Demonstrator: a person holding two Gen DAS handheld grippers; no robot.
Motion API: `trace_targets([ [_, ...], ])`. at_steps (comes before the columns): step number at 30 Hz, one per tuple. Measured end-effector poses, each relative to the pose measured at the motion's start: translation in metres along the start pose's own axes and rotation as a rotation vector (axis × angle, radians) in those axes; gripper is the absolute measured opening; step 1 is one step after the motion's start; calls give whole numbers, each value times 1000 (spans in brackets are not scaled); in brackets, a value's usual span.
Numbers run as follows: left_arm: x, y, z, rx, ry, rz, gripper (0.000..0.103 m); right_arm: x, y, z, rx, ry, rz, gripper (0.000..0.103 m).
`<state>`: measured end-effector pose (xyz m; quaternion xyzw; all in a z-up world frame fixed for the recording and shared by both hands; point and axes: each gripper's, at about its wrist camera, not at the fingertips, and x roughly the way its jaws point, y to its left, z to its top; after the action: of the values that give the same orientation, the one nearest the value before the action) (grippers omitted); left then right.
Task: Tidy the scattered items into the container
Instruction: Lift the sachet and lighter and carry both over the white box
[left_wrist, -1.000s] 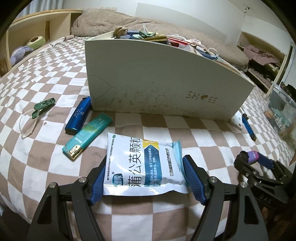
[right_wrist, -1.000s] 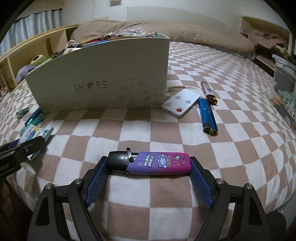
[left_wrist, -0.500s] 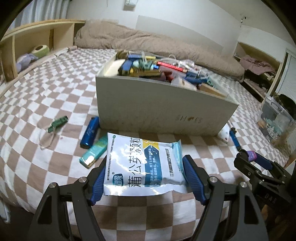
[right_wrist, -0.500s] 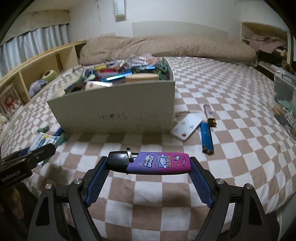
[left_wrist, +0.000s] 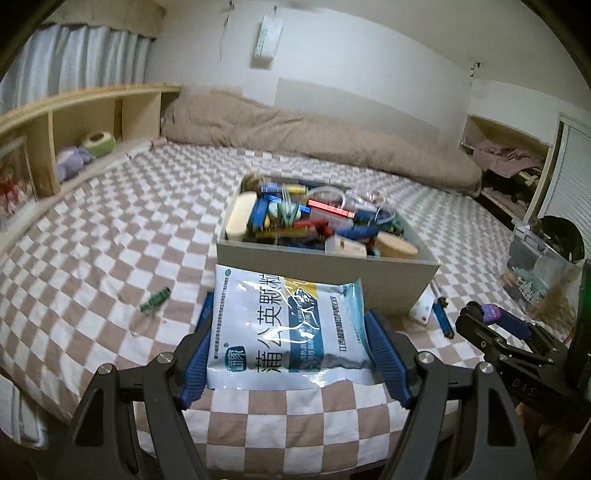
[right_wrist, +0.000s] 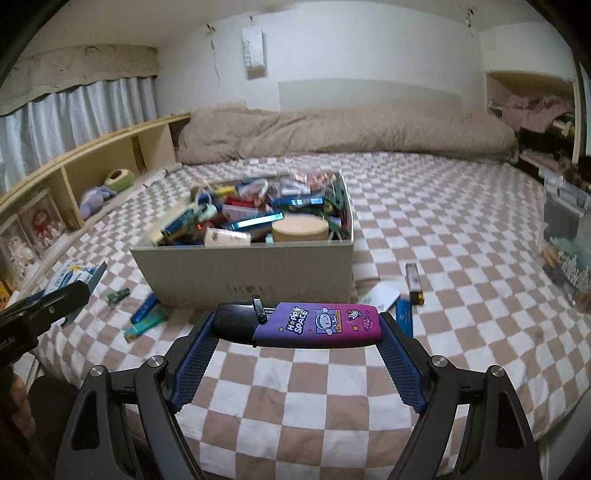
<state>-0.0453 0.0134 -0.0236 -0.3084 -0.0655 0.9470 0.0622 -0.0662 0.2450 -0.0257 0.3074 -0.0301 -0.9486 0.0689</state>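
Box (right_wrist: 258, 269) already heaped; left hand-held gripper (left_wrist: 288, 350) clamped a medicine sachet (left_wrist: 286, 325), right hand-held gripper (right_wrist: 295, 343) a purple lighter (right_wrist: 314, 325); lighters (right_wrist: 147, 314) remained on bed (right_wrist: 443, 258).

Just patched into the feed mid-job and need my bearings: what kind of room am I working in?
Most likely a bedroom. The work surface is a bed with a checkered sheet, a rumpled beige duvet lies along its far end, and curtains hang above a low wooden shelf holding plush toys.
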Motion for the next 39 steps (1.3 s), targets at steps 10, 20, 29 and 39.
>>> trace_targets([
  [10,-40,-17,31,27,-108,-4,77,-43,2,30,-30,-106,16,85],
  [20,-38,-35,56,72,-121,-26,77,-41,-7,51,-3,-120,44,85],
  [29,-21,-43,88,96,-132,-35,77,-31,-13,84,15,-145,72,85],
  [39,14,-40,132,101,-125,-32,77,-11,-13,129,61,-157,100,85],
])
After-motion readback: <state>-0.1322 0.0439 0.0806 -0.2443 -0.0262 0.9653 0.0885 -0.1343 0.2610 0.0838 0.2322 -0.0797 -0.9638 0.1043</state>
